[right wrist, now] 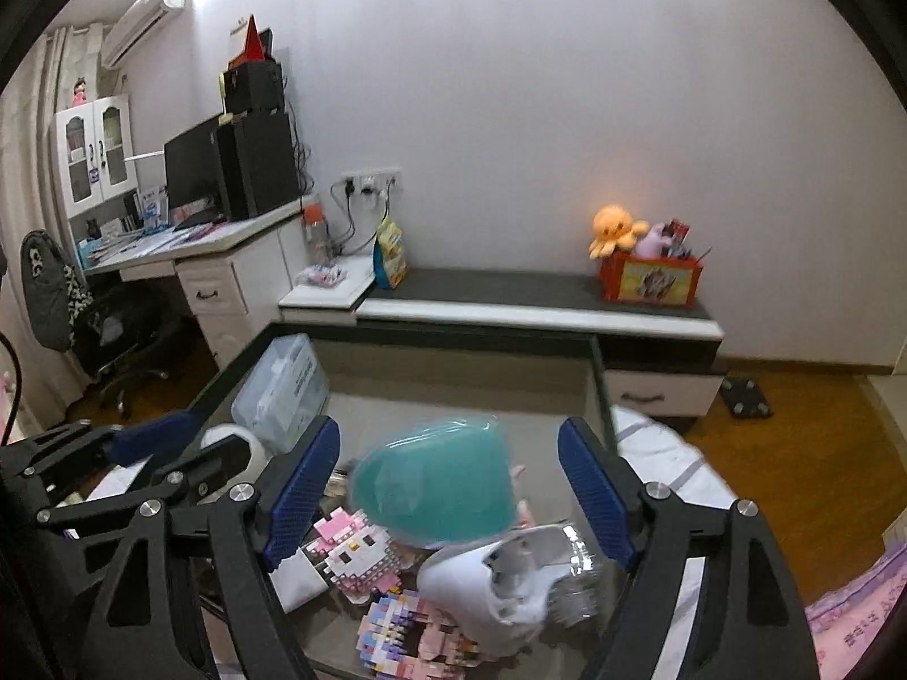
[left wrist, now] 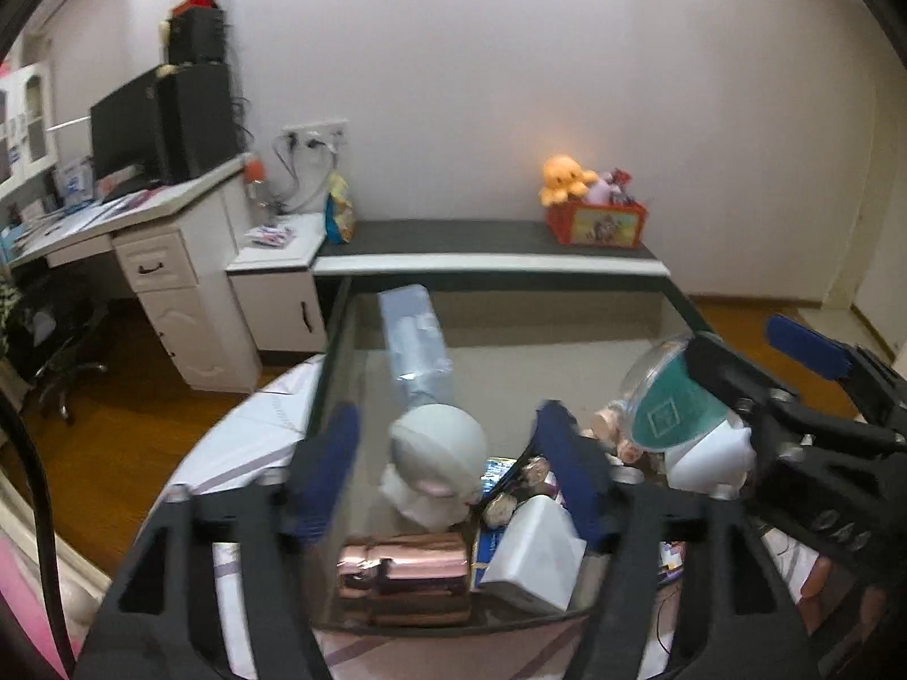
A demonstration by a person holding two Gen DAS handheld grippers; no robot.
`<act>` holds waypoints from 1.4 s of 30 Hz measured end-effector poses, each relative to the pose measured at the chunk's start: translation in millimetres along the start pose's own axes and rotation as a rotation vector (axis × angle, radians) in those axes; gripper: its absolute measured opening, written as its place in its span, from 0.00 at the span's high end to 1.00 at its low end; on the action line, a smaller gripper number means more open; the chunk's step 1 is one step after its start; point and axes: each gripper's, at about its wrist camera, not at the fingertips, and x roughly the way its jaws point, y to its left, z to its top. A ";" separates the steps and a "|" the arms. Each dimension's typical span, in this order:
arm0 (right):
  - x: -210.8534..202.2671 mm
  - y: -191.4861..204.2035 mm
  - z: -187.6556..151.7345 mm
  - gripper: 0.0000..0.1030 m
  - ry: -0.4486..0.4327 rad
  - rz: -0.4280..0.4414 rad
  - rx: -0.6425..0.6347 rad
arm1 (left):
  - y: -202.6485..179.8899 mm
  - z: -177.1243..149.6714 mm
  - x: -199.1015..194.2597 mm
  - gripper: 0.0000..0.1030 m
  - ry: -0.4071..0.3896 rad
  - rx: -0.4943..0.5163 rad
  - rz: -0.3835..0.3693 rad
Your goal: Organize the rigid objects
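Observation:
A dark-rimmed open storage box sits below both grippers and holds several rigid objects. In it are a round white toy figure, a shiny pink box, a white carton, a clear plastic case and pink-white block figures. A teal disc on a white base lies blurred between my right fingers, not clamped. My left gripper is open above the white figure. My right gripper is open over the teal disc.
A low dark-topped cabinet stands behind the box with a red bin of plush toys. A white desk with a monitor is at the left. A bed with light bedding lies under the box. Wood floor is to the right.

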 end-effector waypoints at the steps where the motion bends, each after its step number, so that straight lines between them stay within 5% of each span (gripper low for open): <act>1: -5.8 -1.5 2.1 0.13 -0.011 0.000 0.004 | 3.2 -0.4 -9.2 0.25 -0.014 -0.015 -0.008; 3: -20.4 -3.5 4.5 0.00 -0.032 0.001 0.007 | 5.9 -2.3 -29.6 0.17 -0.045 -0.033 -0.012; 24: -239.7 37.3 -29.7 0.00 -0.248 -0.056 -0.005 | -15.3 -64.2 -267.4 0.03 -0.366 0.033 0.068; 42: -343.5 62.8 -60.1 0.00 -0.326 -0.078 -0.019 | -27.9 -100.0 -372.3 0.03 -0.512 0.049 0.095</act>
